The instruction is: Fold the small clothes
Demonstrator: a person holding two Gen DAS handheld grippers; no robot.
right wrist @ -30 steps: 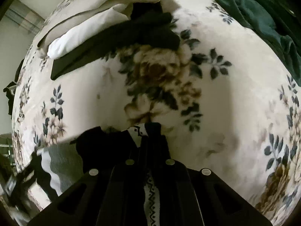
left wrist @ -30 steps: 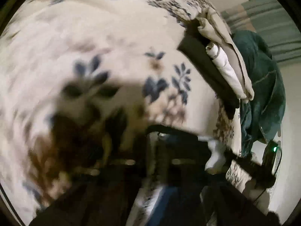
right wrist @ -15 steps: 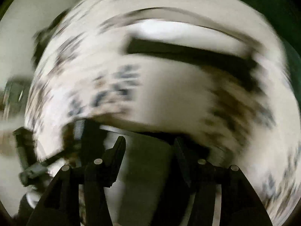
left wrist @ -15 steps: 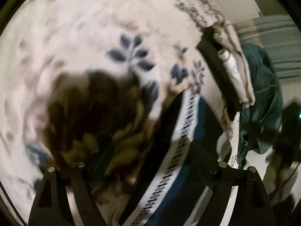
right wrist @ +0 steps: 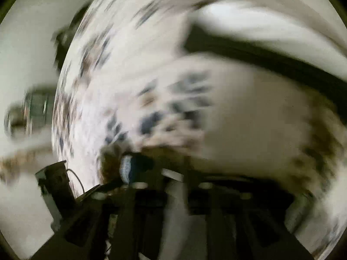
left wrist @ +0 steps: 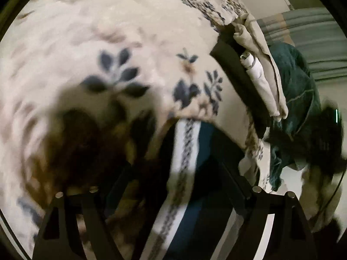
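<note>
A dark blue garment with a white zigzag-patterned band (left wrist: 184, 156) lies on the floral blanket (left wrist: 130, 43). My left gripper (left wrist: 175, 162) stands open just above it, fingers wide on either side of the band and not pressing it. The right wrist view is badly blurred. My right gripper (right wrist: 173, 184) has its fingers apart, and its jaws are closing a little. Pale grey cloth (right wrist: 173, 205) shows under the gap, but I cannot tell whether it is touched. A blue and white bit of the garment (right wrist: 128, 166) shows just left of the right gripper's fingers.
A stack of folded clothes, black (left wrist: 238, 80) under cream and white (left wrist: 262, 82), sits at the blanket's far right. In the right wrist view the stack (right wrist: 260, 47) lies upper right. A dark green garment (left wrist: 299, 86) hangs off the bed edge beyond it. A black device with a cable (right wrist: 56, 184) stands beside the bed.
Both grippers were shut on the garment and have opened, letting it lie on the blanket. The right gripper has swung and rolled away across the bed; the left has shifted only slightly.
</note>
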